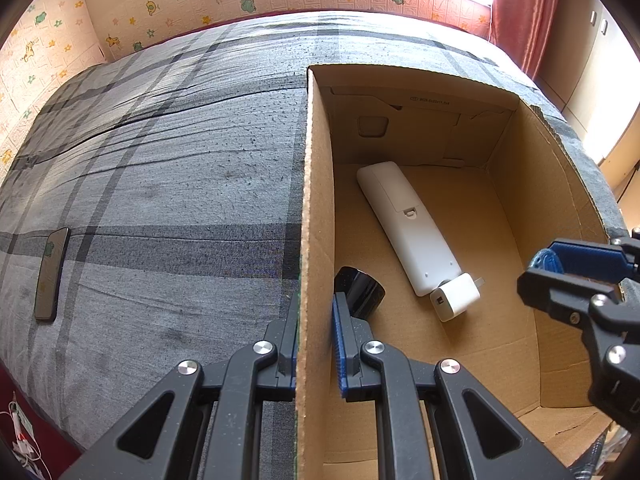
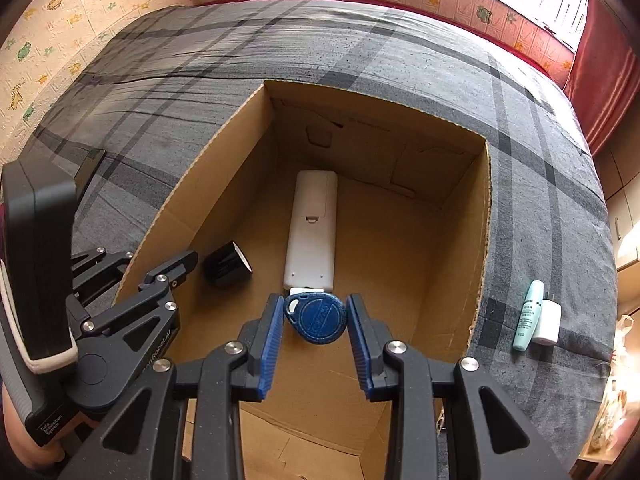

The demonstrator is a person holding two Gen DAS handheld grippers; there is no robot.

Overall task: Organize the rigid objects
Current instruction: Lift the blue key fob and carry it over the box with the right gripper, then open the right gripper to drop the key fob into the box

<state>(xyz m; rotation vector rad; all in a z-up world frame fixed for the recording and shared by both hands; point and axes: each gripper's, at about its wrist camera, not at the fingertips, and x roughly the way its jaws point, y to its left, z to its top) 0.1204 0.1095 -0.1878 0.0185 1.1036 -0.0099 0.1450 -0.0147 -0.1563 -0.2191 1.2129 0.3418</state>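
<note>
The room had cartoon wallpaper with small animals and flowers, a red curtain by a bright window, and a bed (image 1: 160, 168) covered with a grey plaid sheet. On the bed stood an open cardboard box (image 2: 484, 240).

The left gripper (image 1: 316, 332) was clenched on the left wall of the box, one finger outside and one inside; I judge it held the box steady so that it would not slide on the soft sheet. The right gripper (image 2: 314, 326) pointed down over the near part of the box and grasped a blue key fob (image 2: 318, 318) between its blue ribbed fingers (image 2: 270, 336). The fob was above the box floor, not yet laid down, so the step in hand seemed to be putting it inside.

The fob was a flat, drop-shaped plastic piece with a round middle and a small ring hole at its narrow end. It looked hard and smooth, so it might slip or turn in the grip.

Already in the box lay a white remote control (image 1: 408, 224), face down, with a white charger plug (image 1: 454, 296) touching its near end, and a black cylindrical thing (image 1: 360, 290) near the left wall. Still outside on the sheet were a smartphone (image 1: 50, 276) at the left, and at the right a pale green tube (image 2: 528, 316) just beside a white adapter (image 2: 548, 322)
</note>
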